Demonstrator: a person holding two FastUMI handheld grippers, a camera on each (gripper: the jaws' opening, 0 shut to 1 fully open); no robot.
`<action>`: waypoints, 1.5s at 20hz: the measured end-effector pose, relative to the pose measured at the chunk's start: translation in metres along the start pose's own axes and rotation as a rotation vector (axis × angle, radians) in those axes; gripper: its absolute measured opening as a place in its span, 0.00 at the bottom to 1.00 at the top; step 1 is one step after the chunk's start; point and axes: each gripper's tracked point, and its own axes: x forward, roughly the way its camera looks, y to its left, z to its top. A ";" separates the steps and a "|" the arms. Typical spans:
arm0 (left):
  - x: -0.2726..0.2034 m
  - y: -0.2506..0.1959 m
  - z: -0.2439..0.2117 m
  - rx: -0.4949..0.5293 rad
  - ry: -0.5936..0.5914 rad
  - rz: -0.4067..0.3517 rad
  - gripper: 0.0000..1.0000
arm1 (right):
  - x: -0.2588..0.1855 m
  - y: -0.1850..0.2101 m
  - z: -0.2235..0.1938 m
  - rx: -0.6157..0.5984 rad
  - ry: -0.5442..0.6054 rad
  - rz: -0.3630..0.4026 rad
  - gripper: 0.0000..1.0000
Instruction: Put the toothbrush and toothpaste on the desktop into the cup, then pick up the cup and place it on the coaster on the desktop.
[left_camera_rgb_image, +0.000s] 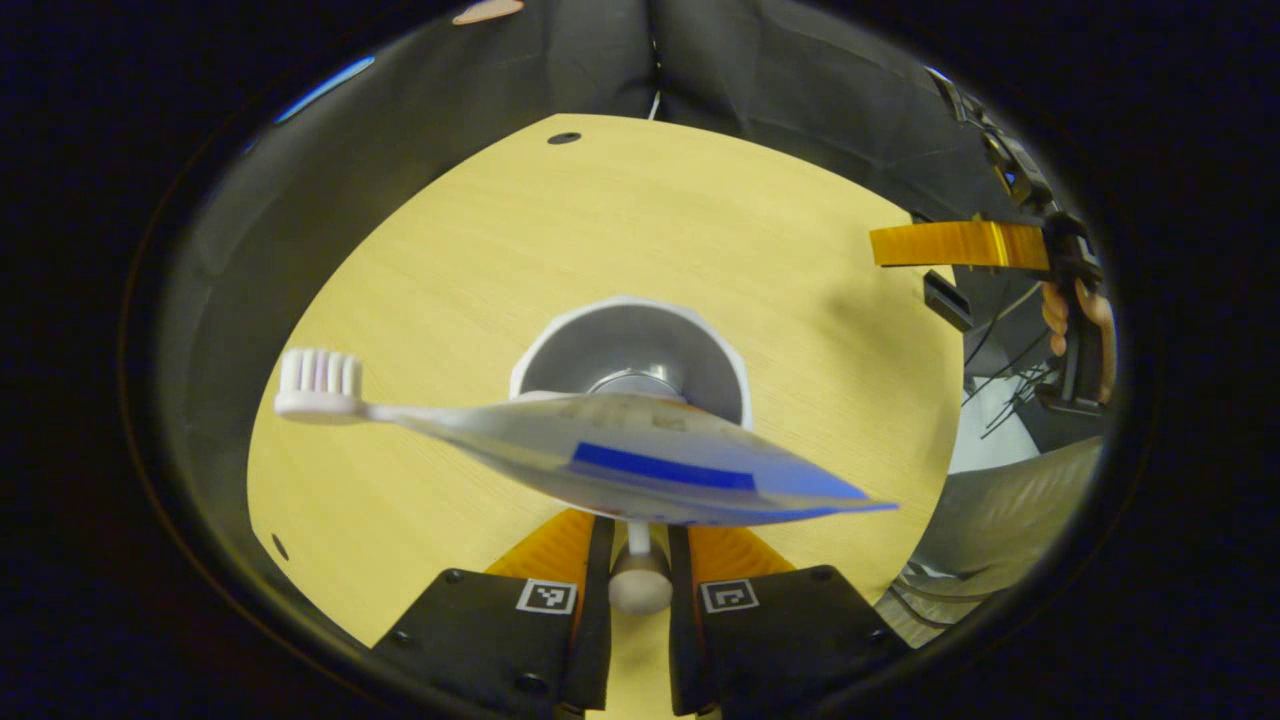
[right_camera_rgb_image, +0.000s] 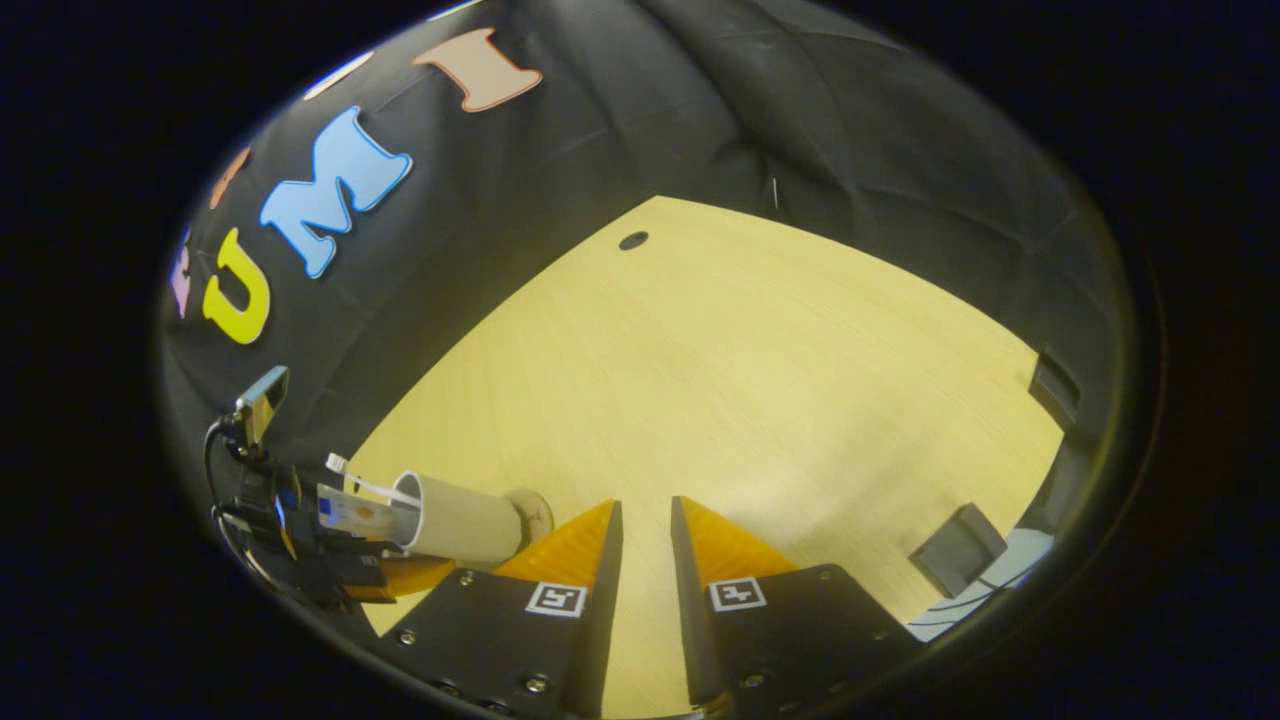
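We see the cup (left_camera_rgb_image: 640, 360) holding brush (left_camera_rgb_image: 320, 385) and tube (left_camera_rgb_image: 660, 465), seemingly on the coaster (right_camera_rgb_image: 530, 512); left gripper (left_camera_rgb_image: 637, 545) jaws near-closed behind it, right gripper (right_camera_rgb_image: 645, 540) jaws slightly apart over bare worktop (right_camera_rgb_image: 760, 380).

White cup (left_camera_rgb_image: 632, 352); white toothbrush (left_camera_rgb_image: 320, 385); silver toothpaste (left_camera_rgb_image: 650, 465), blue stripe; light wood desktop (left_camera_rgb_image: 640, 220).

The white cup (left_camera_rgb_image: 632, 352) stands on the desktop (left_camera_rgb_image: 640, 210), its open mouth facing the left gripper view. Toothbrush (left_camera_rgb_image: 318, 385) and toothpaste (left_camera_rgb_image: 660, 462) both stick out over its rim: the brush's white bristled head points left, and the flat silver tube with a blue band leans across the opening. In the right gripper view the cup (right_camera_rgb_image: 455, 520) rests on the round coaster (right_camera_rgb_image: 532, 515).
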 end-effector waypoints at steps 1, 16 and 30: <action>0.001 -0.002 -0.001 0.002 0.004 0.004 0.31 | -0.001 -0.004 0.000 0.003 0.001 -0.003 0.30; -0.008 -0.010 -0.008 -0.043 -0.030 0.093 0.76 | -0.004 -0.005 0.011 -0.001 -0.002 0.017 0.30; -0.192 0.061 -0.057 -0.581 -0.602 0.481 0.72 | -0.063 0.145 0.079 -0.418 -0.226 0.235 0.30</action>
